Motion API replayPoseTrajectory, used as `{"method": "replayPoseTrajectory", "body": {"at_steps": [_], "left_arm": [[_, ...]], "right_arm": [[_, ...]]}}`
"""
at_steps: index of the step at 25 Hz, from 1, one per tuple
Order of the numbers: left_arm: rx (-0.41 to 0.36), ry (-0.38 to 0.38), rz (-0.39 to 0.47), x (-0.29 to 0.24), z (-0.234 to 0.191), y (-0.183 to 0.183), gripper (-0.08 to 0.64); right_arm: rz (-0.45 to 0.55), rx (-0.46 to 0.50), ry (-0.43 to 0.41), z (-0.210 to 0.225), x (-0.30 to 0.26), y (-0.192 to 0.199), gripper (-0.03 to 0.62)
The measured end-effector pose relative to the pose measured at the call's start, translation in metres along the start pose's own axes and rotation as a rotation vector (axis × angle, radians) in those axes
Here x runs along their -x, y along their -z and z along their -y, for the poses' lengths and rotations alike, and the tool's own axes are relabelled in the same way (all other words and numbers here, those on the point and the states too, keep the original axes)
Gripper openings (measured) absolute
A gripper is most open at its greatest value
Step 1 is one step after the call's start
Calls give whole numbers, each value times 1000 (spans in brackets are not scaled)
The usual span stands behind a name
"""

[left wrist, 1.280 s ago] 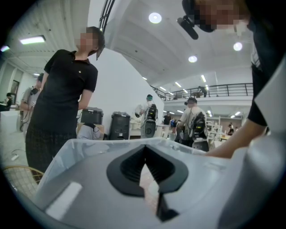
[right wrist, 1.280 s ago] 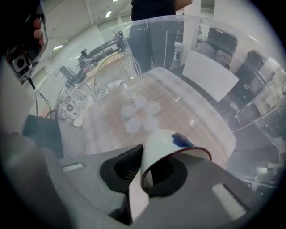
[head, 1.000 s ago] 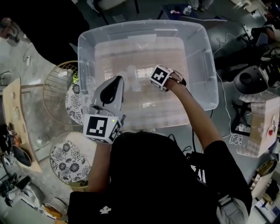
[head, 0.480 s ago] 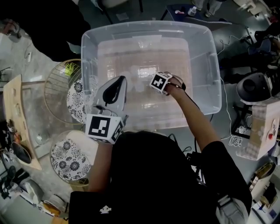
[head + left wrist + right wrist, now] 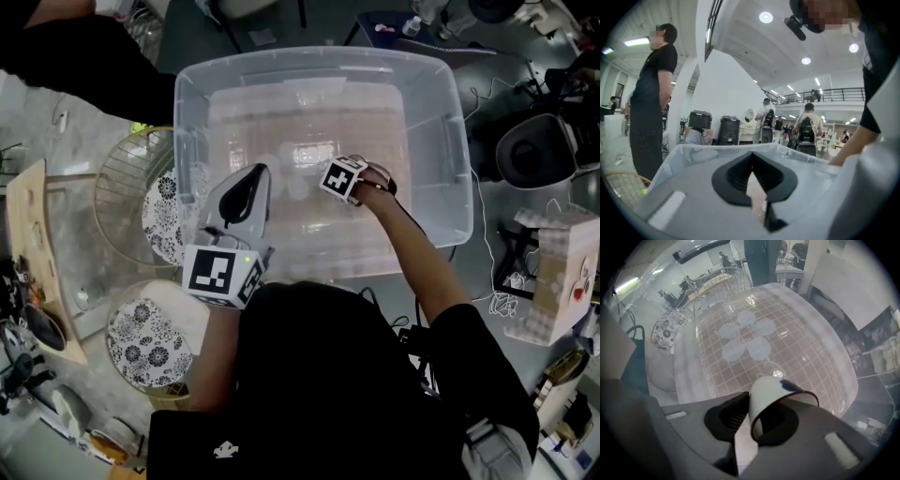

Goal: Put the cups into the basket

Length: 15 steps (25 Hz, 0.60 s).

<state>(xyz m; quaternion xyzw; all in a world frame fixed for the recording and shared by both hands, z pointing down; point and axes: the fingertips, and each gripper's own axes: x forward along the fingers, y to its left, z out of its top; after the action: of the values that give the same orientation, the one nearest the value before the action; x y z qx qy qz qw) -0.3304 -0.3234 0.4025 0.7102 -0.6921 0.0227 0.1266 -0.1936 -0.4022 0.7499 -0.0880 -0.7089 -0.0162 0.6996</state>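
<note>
A white cup [image 5: 776,397] with a dark rim hangs tilted between the jaws of my right gripper [image 5: 768,423], low inside the clear plastic bin [image 5: 441,122]. The left pad lies against the cup's wall. These jaws have just been opening a little, with the cup still between them. In the head view only this gripper's marker cube [image 5: 344,178] shows, over the middle of the bin. My left gripper [image 5: 752,176] is shut and empty. It is held level at the bin's near left wall [image 5: 246,187].
A round wire basket [image 5: 127,187] with a patterned plate [image 5: 164,211] stands left of the bin, and another patterned plate [image 5: 141,342] lies nearer. A wooden board [image 5: 37,272] lies far left. A person [image 5: 654,103] stands beyond the bin. Bags and cables crowd the right.
My right gripper has sunk deeper into the bin with the cup. The left gripper has stayed where it was.
</note>
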Motion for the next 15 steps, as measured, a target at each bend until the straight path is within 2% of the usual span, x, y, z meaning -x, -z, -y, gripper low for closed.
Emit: {"method": "replayPoseTrajectory", "body": {"at_steps": [4, 7, 10, 15], "left_arm": [[1, -2, 6, 2, 1, -2, 5], [7, -5, 13, 3, 1, -3, 5], [7, -1, 18, 3, 4, -5, 5], [6, 10, 30, 5, 11, -6, 5]], "right_arm": [[33, -29, -2, 4, 9, -4, 68], [51, -37, -8, 3, 16, -7, 120], [35, -30, -10, -1, 17, -3, 124], [83, -73, -12, -4, 32, -3, 135]]}}
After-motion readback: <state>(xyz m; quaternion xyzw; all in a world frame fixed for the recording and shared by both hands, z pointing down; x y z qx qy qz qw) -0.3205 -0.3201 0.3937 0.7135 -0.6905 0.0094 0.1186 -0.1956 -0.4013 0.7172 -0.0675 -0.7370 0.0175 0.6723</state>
